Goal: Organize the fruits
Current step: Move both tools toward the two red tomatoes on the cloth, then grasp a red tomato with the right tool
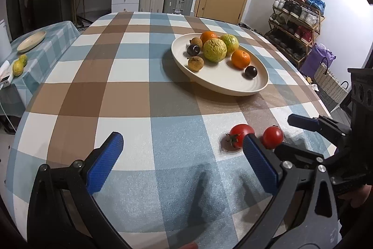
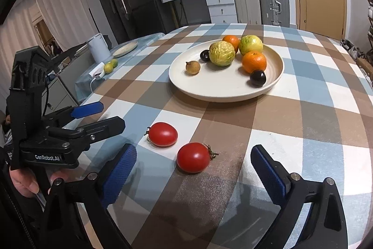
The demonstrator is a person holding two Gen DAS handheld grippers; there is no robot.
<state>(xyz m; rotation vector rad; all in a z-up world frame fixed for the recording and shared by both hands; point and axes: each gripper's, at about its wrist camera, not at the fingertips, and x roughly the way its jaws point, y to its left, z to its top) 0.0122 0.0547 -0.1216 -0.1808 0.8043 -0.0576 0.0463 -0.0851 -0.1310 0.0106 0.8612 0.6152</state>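
Observation:
Two red tomatoes lie on the checked tablecloth, one straight ahead of my open right gripper and one just beyond it to the left. They also show in the left wrist view. A cream plate further back holds two oranges, two green-yellow fruits, dark plums and a brown longan. My left gripper is open and empty, left of the tomatoes. The right gripper appears in the left wrist view beside the tomatoes.
A side table at the left holds an empty plate, two small green-yellow fruits and a white charger. Suitcases, drawers, a door and a shoe rack stand beyond the table's far edge.

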